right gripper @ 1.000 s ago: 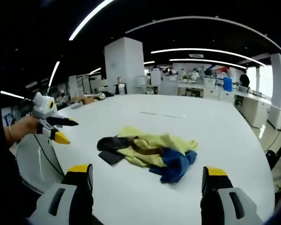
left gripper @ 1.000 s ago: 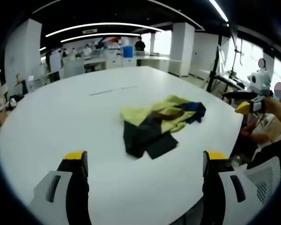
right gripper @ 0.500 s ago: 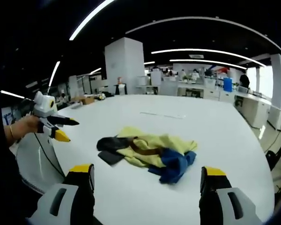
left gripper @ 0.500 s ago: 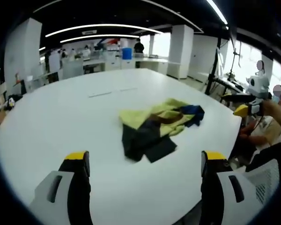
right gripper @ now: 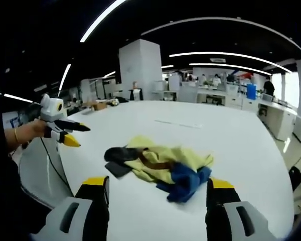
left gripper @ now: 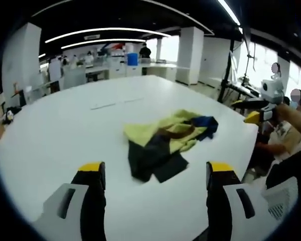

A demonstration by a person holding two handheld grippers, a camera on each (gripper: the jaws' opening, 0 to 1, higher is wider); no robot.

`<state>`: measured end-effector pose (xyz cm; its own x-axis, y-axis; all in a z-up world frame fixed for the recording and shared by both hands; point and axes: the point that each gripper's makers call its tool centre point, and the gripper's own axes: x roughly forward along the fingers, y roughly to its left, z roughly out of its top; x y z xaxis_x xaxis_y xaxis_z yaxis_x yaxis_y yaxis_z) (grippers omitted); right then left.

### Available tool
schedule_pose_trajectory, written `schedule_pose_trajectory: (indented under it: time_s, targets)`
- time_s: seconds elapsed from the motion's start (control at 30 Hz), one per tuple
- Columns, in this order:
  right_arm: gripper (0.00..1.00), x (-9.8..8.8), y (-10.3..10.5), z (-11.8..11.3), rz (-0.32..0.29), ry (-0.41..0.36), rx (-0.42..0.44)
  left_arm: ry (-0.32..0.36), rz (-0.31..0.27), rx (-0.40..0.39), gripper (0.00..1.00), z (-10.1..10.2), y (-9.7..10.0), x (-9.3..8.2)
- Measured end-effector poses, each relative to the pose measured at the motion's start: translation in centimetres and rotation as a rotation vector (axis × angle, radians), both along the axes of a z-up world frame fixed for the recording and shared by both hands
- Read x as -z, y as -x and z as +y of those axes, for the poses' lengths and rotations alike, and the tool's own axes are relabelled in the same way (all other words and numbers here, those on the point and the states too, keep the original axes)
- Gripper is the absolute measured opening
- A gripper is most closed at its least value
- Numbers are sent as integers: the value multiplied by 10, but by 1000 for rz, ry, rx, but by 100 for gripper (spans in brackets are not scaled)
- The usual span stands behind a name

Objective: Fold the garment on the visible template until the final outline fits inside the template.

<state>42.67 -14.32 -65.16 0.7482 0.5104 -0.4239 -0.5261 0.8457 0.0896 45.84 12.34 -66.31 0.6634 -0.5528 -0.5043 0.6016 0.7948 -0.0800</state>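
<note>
Both pairs of yellow-tipped jaws stand a little closer together than they did half a second ago, though each is still spread wide with nothing between its tips — the left gripper (left gripper: 155, 173) over the near edge of the white table (left gripper: 65, 125) in the left gripper view, the right gripper (right gripper: 158, 187) likewise in the right gripper view. Against the table, the garment (left gripper: 165, 143) lies crumpled in a heap on the bare white top, much as it lay a second ago, a little beyond the left gripper's jaws and toward the table's right edge in the left gripper view. It is a patchwork piece: pale yellow cloth across the middle, a black part spilling toward the left gripper, a brown band running through the yellow, and a blue part bunched at the far right end. In the right gripper view the garment (right gripper: 158, 163) rests on the table (right gripper: 231, 130) just beyond the jaws, black part to the left, blue part nearest the right gripper. Neither gripper touches it. Farther across the table from the garment a thin pale line (left gripper: 115, 103) marks the surface; whether it is the template I cannot tell. Past the table's right edge in the left gripper view the right gripper (left gripper: 255, 111) hangs in the air, gripped by the person's hand (left gripper: 283, 111); past the table's left edge in the right gripper view the left gripper (right gripper: 76, 136) hangs in the other hand (right gripper: 37, 129) — jaws parted there too. Behind the table stretch white pillars (right gripper: 139, 70) and desks.
</note>
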Motion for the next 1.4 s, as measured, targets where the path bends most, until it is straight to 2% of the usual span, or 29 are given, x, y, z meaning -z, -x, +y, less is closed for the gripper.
schedule_pose_trajectory:
  time_s: [0.1, 0.27, 0.37, 0.43, 0.57, 0.7, 0.83, 0.97, 1.1, 1.23, 1.4]
  targets:
    - [71, 5, -7, -2, 26, 2, -22, 0, 10, 12, 77, -9, -3, 1]
    - [63, 9, -21, -5, 52, -18, -42, -56, 15, 43, 72, -19, -13, 8]
    - [50, 10, -32, -11, 51, -6, -36, -81, 28, 52, 67, -23, -22, 16]
    - [43, 11, -39, -14, 52, -3, -36, -85, 28, 55, 64, -26, -28, 20]
    - [36, 13, -56, -20, 59, -19, -27, -69, 49, 55, 60, -30, -39, 27]
    - [30, 19, -68, -24, 63, -4, -27, -92, 53, 64, 50, -31, -52, 36]
    - [26, 29, -77, -25, 84, 17, -44, -97, 63, 67, 43, -33, -62, 45]
    - [23, 40, -82, -24, 114, 22, -61, -113, 101, 78, 41, -36, -66, 59]
    - [20, 51, -86, -22, 145, 31, -83, -158, 121, 102, 37, -36, -67, 71]
    - [20, 62, -88, -24, 176, 49, -85, -145, 148, 91, 34, -33, -71, 80]
    - [20, 74, -87, -26, 222, 37, -68, -143, 167, 98, 28, -31, -70, 89]
